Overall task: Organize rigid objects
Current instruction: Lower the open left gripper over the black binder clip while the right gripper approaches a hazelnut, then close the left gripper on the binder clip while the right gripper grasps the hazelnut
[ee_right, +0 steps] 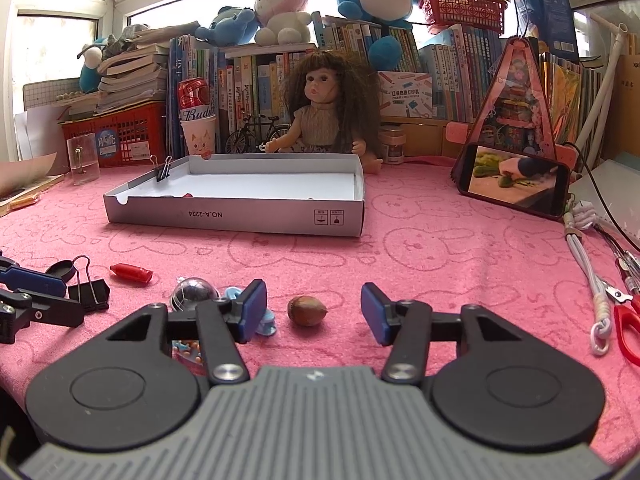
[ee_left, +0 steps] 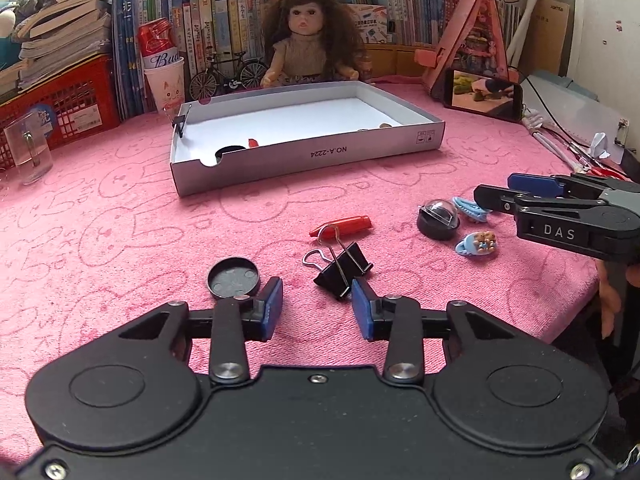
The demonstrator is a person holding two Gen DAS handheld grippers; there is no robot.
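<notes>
A grey cardboard tray (ee_left: 308, 158) (ee_right: 240, 216) lies on the pink cloth, with a small red piece (ee_left: 253, 143) inside and a black binder clip (ee_right: 162, 172) on its rim. In front of my open left gripper (ee_left: 317, 304) lie a black binder clip (ee_left: 344, 268), a round black lid (ee_left: 233, 279) and a red cap (ee_left: 342, 226). My right gripper (ee_right: 314, 308) is open, and a brown nut (ee_right: 307, 311) lies on the cloth between its fingers, untouched. A domed black cap (ee_left: 438, 220) and blue hair clips (ee_left: 478, 243) sit near the right gripper (ee_left: 496, 192).
A doll (ee_right: 324, 108), a toy bicycle (ee_right: 256, 134), a can in a paper cup (ee_right: 196, 120), a glass mug (ee_right: 83, 158) and red baskets stand behind the tray. A phone (ee_right: 516, 184) leans at the right. Cords and red scissors (ee_right: 626, 320) lie by the right edge.
</notes>
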